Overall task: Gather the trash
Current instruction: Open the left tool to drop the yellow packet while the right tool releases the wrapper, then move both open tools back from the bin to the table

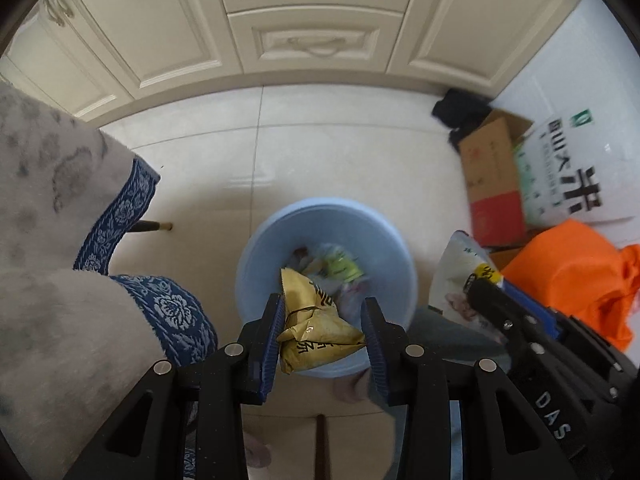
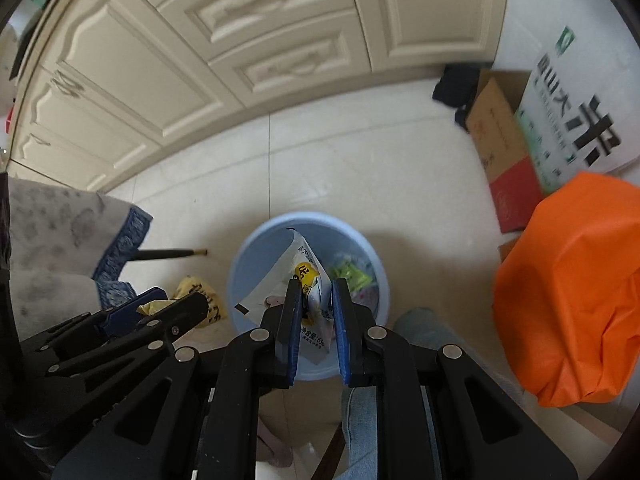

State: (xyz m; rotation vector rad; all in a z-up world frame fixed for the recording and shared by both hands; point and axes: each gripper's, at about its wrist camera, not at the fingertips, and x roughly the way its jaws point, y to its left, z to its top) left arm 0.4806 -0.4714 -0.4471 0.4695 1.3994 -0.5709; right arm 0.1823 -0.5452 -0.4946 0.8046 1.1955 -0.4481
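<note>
Wrappers light, crinkly, slippery: yellow wrapper (image 1: 316, 332) held loosely in left gripper (image 1: 324, 336); right gripper (image 2: 316, 320) pinches white packet (image 2: 310, 304) mid-body above blue bin (image 1: 264, 248).

White snack wrapper (image 2: 314, 300) clamped in right tool (image 2: 316, 312) above blue bin (image 2: 244, 264).

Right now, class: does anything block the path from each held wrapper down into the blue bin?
Nothing visible does. The yellow wrapper and the white wrapper hang over the open blue bin, which holds only loose trash.
</note>
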